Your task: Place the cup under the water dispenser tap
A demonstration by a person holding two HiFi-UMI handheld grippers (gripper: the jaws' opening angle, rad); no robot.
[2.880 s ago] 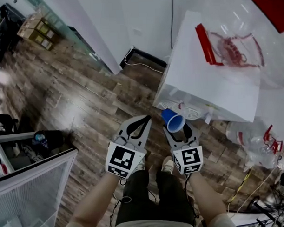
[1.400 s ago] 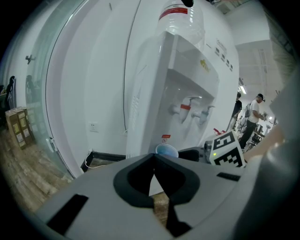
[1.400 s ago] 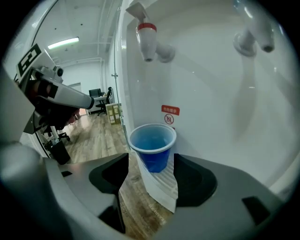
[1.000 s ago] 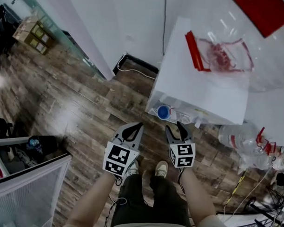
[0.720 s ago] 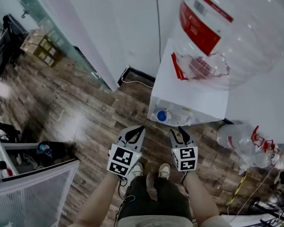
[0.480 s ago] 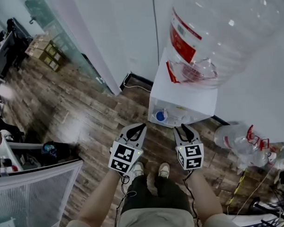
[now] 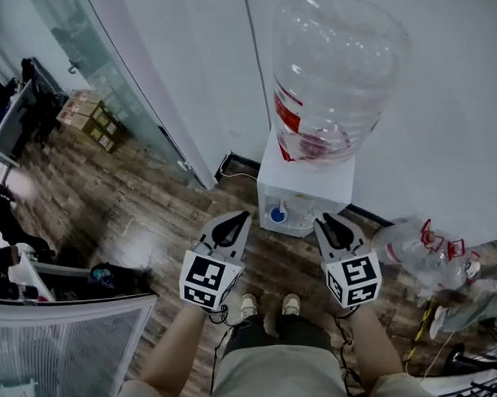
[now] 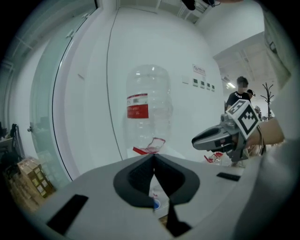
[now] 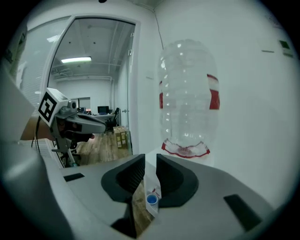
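Blue cup (image 7: pixel 276 215) stands upright in the front recess of the dispenser (image 7: pixel 317 173), down by the tap, with the big bottle (image 7: pixel 333 68) on top. Left gripper (image 7: pixel 238 219) has its jaws together and nothing in them; the right gripper (image 7: pixel 325 222) jaws are closing with a narrow gap left and nothing between them. Both are held side by side over the wood floor (image 7: pixel 151 213), apart from the cup.
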